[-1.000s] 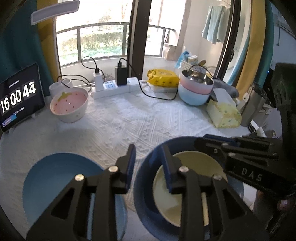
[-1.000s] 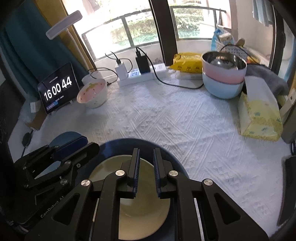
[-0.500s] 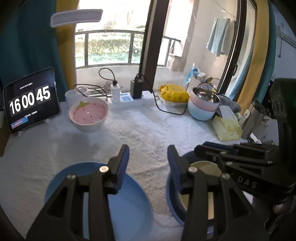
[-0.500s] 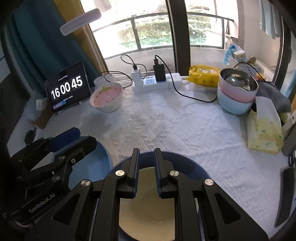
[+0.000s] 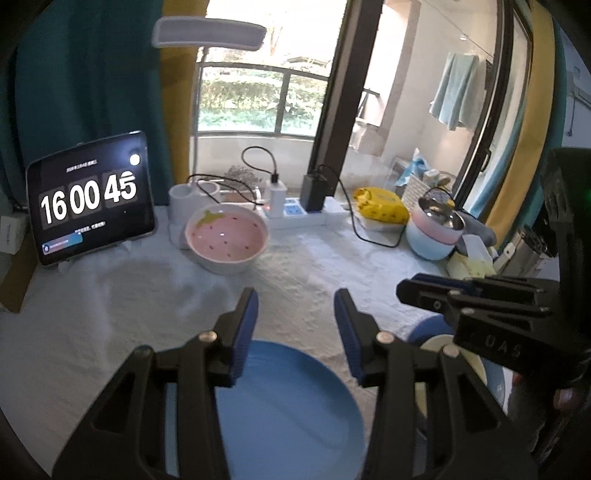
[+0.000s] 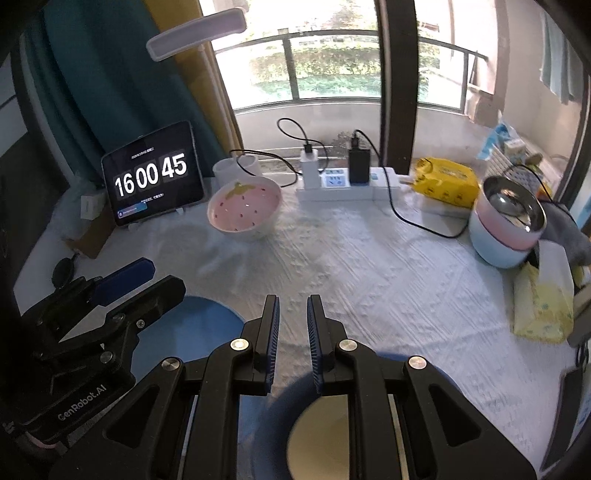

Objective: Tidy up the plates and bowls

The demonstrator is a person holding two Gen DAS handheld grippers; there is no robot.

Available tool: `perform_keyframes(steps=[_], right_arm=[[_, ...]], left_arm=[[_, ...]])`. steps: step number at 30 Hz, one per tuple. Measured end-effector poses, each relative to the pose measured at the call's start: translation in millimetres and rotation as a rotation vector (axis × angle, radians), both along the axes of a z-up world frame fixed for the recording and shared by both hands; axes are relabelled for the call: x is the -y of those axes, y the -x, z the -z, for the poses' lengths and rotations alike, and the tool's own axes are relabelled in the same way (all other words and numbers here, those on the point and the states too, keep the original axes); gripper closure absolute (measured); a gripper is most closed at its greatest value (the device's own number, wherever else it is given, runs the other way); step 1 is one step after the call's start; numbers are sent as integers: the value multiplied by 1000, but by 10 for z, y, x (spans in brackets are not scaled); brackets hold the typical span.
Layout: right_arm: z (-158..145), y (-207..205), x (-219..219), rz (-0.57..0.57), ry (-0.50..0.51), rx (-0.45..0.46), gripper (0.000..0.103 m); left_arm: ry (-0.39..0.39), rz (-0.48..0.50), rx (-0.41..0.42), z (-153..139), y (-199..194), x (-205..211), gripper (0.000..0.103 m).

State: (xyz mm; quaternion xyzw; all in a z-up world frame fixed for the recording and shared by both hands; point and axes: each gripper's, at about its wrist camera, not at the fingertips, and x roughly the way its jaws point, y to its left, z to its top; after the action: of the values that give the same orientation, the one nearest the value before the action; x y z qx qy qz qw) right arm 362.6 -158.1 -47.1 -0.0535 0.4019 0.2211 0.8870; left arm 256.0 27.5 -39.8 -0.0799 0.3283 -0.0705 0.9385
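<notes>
A light blue plate (image 5: 291, 406) lies on the white cloth near me, under my open, empty left gripper (image 5: 295, 314); it also shows in the right wrist view (image 6: 199, 325). To its right a dark blue plate (image 6: 280, 406) carries a cream plate (image 6: 321, 435). My right gripper (image 6: 292, 314) hangs above them with a narrow gap between its fingers and holds nothing. A pink strawberry bowl (image 5: 226, 239) stands at the back left, also in the right wrist view (image 6: 244, 210). A stack of a steel, a pink and a light blue bowl (image 6: 508, 221) stands at the back right.
A tablet clock (image 6: 153, 173) leans at the back left beside a white cup (image 6: 236, 170). A power strip with chargers and cables (image 6: 343, 181), a yellow pack (image 6: 447, 181) and a tissue pack (image 6: 543, 295) line the back and right. A lamp head (image 5: 208, 33) hangs overhead.
Both grippers have risen and pulled back from the plates. My left gripper has moved left, over the light blue plate, and opened wider. My right gripper has opened a little.
</notes>
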Motion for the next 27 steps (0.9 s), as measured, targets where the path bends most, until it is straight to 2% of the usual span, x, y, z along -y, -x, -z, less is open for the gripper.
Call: perform_keyframes(steps=[11, 27], right_arm=[[-28, -217, -414, -38, 4, -14, 87], [-4, -663, -855, -50, 7, -53, 86]], left_arm=[[-6, -70, 21, -61, -200, -487, 59], [-16, -117, 9, -58, -597, -773, 59]])
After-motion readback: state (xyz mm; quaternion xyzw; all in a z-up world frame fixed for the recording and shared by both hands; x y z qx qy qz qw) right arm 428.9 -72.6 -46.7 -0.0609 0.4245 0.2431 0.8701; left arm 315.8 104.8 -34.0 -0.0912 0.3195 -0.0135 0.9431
